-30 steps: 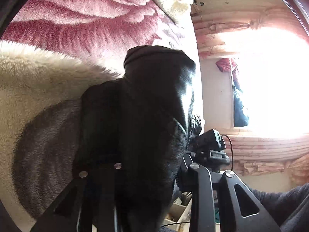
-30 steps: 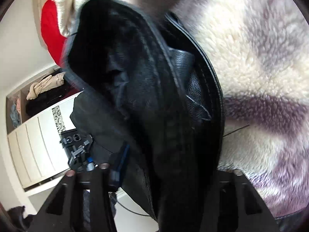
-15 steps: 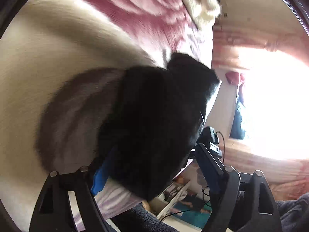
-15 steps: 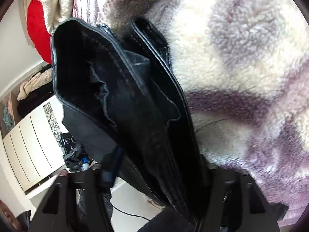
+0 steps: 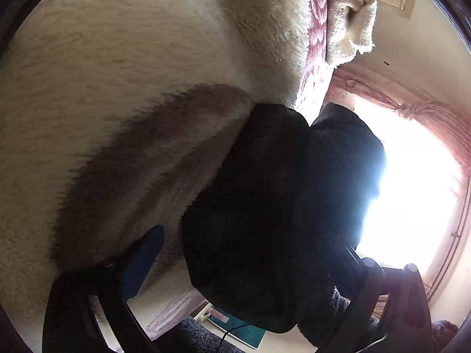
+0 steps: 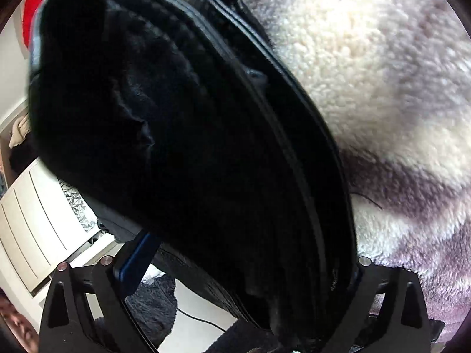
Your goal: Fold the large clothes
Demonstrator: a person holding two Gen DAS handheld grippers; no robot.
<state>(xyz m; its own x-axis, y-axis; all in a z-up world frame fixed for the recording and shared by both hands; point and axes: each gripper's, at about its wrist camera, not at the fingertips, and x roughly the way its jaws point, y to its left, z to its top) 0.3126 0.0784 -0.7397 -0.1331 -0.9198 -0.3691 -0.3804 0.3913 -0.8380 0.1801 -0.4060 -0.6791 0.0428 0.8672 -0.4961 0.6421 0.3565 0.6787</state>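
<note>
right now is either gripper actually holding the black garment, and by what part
Neither grips it. Both sets of jaws are opening: the left gripper and the right gripper each straddle a folded edge of the black garment, which lies on the fleece blanket.

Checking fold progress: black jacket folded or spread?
Folded: the black jacket lies in stacked layers, edges doubled, on the fleece blanket.

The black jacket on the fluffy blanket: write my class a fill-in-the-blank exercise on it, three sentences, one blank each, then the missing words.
1. The jacket lying between the fingers of the right gripper is ______ in colour.
2. The jacket rests on a fluffy cream and grey ______, beside a pink patterned bedspread.
3. Bright daylight comes through the ______ framed by pink curtains behind the jacket.

Missing words: black; blanket; window
</note>
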